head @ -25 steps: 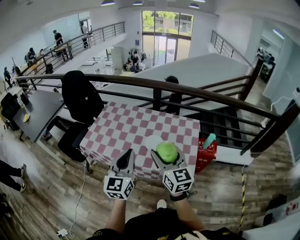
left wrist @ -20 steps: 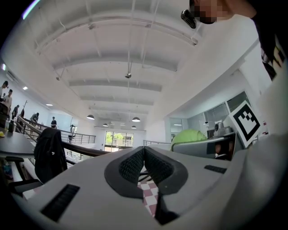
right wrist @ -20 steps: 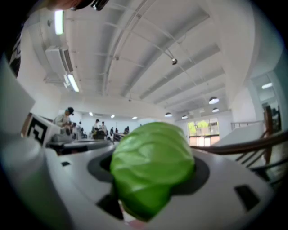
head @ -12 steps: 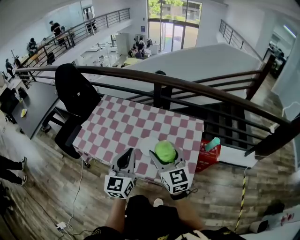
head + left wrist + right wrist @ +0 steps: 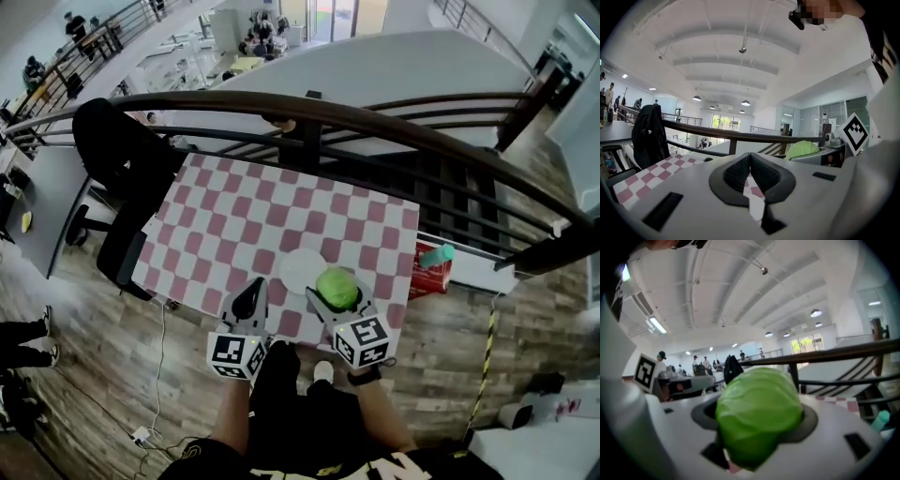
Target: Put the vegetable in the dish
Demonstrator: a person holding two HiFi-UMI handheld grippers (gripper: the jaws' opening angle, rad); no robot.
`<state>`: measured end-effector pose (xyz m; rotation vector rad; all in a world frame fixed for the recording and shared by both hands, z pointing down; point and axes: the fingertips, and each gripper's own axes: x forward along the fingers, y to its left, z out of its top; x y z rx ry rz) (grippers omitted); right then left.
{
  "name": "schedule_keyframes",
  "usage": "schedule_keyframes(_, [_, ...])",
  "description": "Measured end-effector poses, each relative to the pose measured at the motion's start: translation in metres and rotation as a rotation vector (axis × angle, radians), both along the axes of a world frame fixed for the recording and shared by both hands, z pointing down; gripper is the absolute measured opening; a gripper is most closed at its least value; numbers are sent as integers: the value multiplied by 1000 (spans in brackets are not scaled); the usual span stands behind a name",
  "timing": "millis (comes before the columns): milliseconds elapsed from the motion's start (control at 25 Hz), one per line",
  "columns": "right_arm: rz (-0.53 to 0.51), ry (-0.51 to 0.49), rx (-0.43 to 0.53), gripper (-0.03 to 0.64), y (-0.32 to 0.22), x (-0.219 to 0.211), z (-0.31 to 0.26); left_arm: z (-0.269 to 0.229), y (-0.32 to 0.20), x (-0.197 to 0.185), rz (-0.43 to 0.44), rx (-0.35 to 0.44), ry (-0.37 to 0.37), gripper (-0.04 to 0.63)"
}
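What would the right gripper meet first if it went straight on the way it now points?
Likely nothing near: the right gripper, holding the vegetable, points roughly level over the dish, toward the black chair; depth unclear.

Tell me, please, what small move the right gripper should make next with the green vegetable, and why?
Probably ease the right gripper a little forward and left: its jaws grip the green vegetable, which in the head view hangs at the near right edge of the white dish, not clearly over its middle.
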<state>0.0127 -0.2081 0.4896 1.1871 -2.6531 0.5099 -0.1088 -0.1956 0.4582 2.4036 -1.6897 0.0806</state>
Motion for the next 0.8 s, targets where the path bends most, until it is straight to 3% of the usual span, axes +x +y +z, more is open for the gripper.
schedule_keyframes(360, [-24,-22,-285,316,-28,-14,101,80,-35,-1,74,-195,61,21])
schedule_keyframes(560, [9,-65,-445,316,-33,-18,156,104,-43,-3,104,-243,57,20])
schedule_keyframes(800, [-1,-118,-558,316,-51,-36,198,135,-56,-16,120,-299,41,21])
